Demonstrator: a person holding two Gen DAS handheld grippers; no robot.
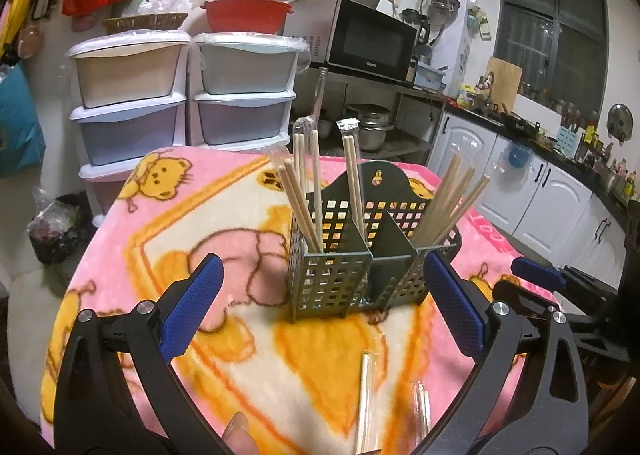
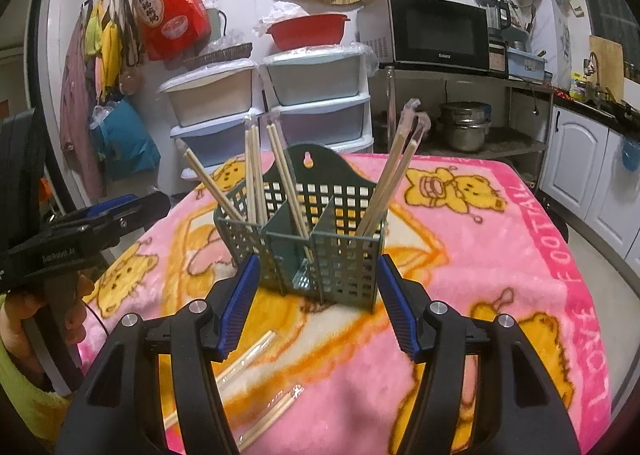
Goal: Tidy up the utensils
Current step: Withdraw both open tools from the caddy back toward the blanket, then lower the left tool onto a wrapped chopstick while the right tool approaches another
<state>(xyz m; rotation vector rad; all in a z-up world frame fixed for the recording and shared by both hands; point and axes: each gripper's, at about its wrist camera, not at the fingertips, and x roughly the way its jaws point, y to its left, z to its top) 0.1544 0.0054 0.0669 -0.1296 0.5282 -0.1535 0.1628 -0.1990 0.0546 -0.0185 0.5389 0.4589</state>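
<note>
A dark green perforated utensil holder (image 1: 352, 255) (image 2: 320, 239) with three compartments stands on the pink cartoon blanket (image 1: 200, 223) (image 2: 500, 255). Wrapped wooden chopsticks (image 1: 304, 195) (image 2: 256, 175) stand in its left, middle and right compartments. Two wrapped chopstick pairs (image 1: 366, 403) (image 2: 244, 359) lie flat on the blanket in front. My left gripper (image 1: 320, 303) is open and empty, just in front of the holder. My right gripper (image 2: 316, 307) is open and empty, close in front of the holder. The right gripper also shows at the right edge of the left wrist view (image 1: 538, 273).
Stacked plastic drawers (image 1: 180, 95) (image 2: 272, 103) stand behind the table. A microwave (image 1: 368, 39) (image 2: 436, 31) sits on a metal shelf with pots (image 2: 464, 127). White kitchen cabinets (image 1: 540, 191) run along the right. A trash bag (image 1: 56, 227) sits at the left.
</note>
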